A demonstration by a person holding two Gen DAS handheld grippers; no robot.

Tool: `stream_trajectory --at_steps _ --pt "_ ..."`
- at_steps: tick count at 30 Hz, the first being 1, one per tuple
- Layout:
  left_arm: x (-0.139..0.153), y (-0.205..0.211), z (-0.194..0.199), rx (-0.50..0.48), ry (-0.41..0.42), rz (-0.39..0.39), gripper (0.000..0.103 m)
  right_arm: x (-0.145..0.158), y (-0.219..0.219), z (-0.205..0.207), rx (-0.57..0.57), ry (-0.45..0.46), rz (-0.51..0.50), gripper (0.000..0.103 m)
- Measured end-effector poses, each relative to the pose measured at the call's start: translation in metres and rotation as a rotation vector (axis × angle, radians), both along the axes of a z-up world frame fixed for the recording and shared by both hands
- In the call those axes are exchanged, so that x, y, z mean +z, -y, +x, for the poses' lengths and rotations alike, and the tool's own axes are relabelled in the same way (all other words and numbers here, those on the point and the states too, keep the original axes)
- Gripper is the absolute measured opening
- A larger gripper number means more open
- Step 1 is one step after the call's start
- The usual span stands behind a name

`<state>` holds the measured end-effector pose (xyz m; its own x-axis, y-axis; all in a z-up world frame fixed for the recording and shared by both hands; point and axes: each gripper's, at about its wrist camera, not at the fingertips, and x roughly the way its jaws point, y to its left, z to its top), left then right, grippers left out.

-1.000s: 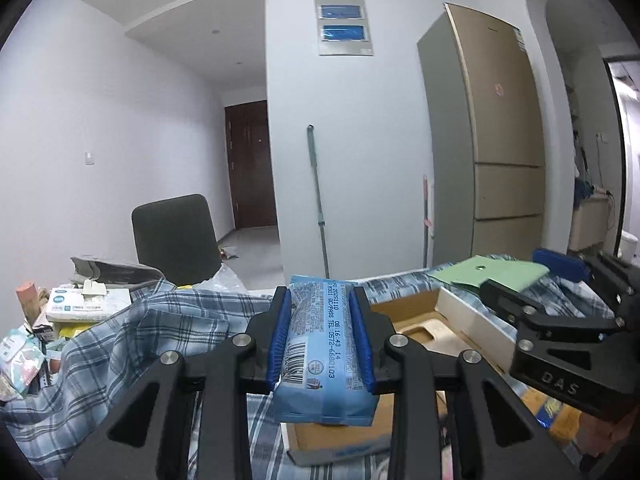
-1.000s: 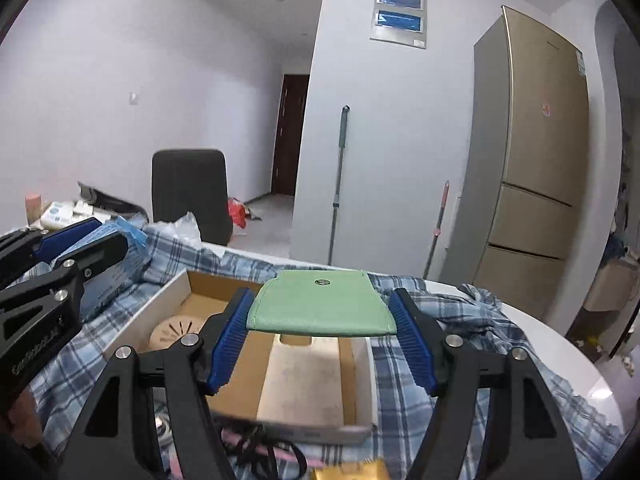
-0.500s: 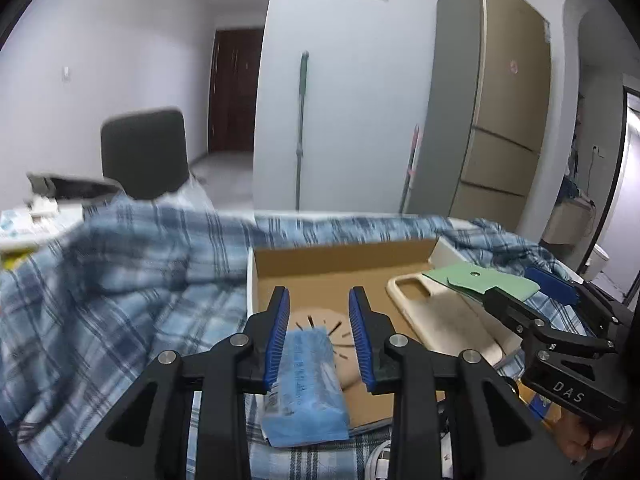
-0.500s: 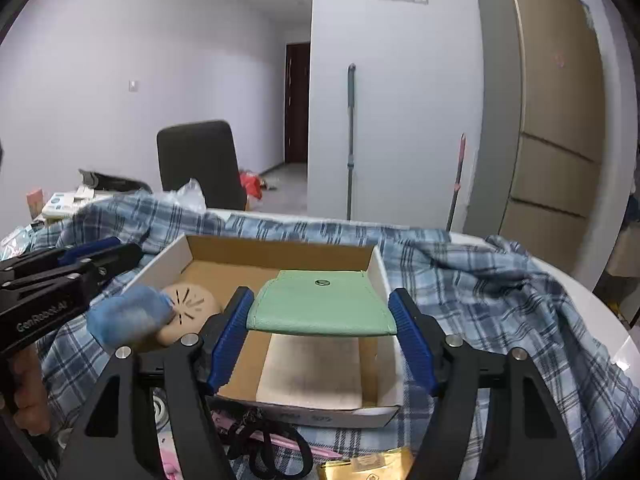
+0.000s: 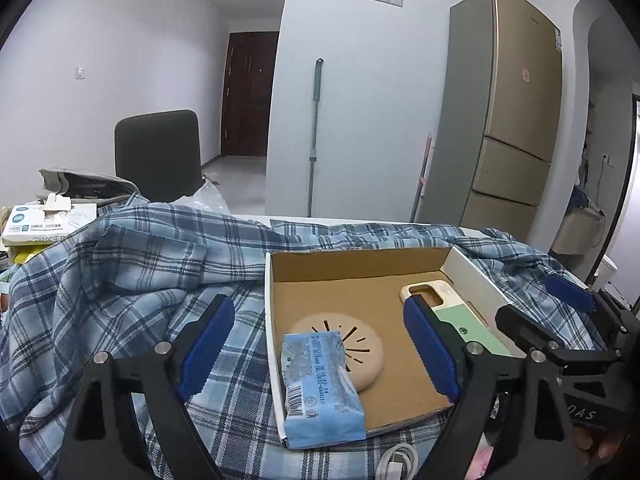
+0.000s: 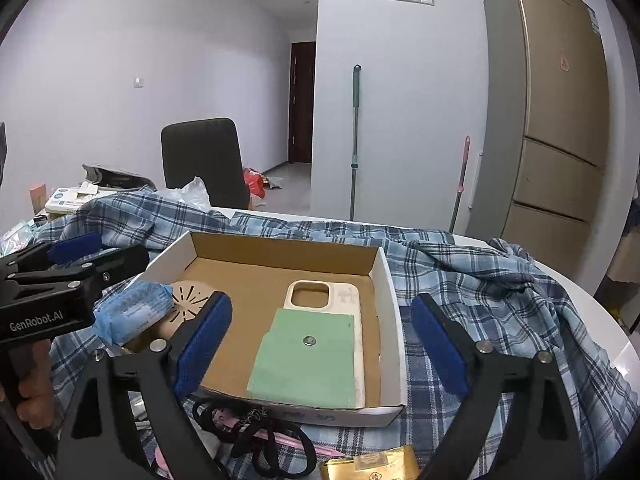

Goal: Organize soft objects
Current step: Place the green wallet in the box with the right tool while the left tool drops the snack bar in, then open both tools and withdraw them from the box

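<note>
The left claw [image 5: 320, 344] stands wide open with nothing between its blue pads [image 5: 206, 346], hanging just above the near left corner of the cardboard box [image 5: 276, 280]. The right claw [image 6: 320, 344] is likewise spread wide and holds nothing; it hangs over the near right part of the same box [image 6: 390, 308].

Inside the box, the blue tissue pack [image 5: 318, 388] lies against the left wall at the near corner, its far end resting on the round beige pad [image 5: 360, 344] with slits cut in its top. In the right wrist view the tissue pack [image 6: 132, 312] shows just behind the left claw's body, overlapping the beige pad [image 6: 188, 294]. To the right in the box lies a cream phone case [image 6: 324, 296], camera cutout toward the far wall. The green pouch [image 6: 308, 360] lies flat on top of the case, covering its near part, with its small round snap facing up.

The box sits on a blue plaid cloth [image 5: 120, 280] that is rumpled over the table. Near the front edge of the box lie a black hair tie [image 6: 256, 436], a pink pen [image 6: 280, 438] beneath it, and a gold packet [image 6: 372, 464]. A white cable [image 5: 396, 460] is coiled by the box's near edge in the left wrist view.
</note>
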<state>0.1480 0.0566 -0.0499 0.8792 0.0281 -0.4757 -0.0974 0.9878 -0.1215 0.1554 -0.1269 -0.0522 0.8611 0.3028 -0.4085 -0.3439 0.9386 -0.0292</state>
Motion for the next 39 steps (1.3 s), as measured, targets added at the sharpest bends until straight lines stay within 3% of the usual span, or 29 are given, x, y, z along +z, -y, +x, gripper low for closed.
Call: stream_trajectory --at_steps 17,21,25,29,33,39 --pt "0.021 0.003 -0.014 0.034 0.035 0.026 0.088 0.006 0.006 -0.002 -0.019 0.020 0.015 0.090" --pt "0.043 0.014 -0.030 0.008 0.029 0.043 0.088 0.025 0.018 -0.010 -0.076 0.048 0.042 0.090" --pt "0.058 0.026 -0.049 -0.011 0.009 0.067 0.088 0.048 0.027 -0.016 -0.100 0.011 0.039 0.090" --pt "0.068 0.036 -0.078 -0.058 0.033 0.059 0.088 0.058 0.036 -0.035 -0.025 -0.045 0.069 0.090" --pt "0.067 0.043 -0.099 -0.087 0.035 0.044 0.088 0.059 0.044 -0.064 0.008 -0.030 0.050 0.090" --pt "0.048 0.053 -0.112 -0.114 -0.027 0.052 0.088 0.050 0.061 -0.090 0.015 -0.025 0.049 0.091"
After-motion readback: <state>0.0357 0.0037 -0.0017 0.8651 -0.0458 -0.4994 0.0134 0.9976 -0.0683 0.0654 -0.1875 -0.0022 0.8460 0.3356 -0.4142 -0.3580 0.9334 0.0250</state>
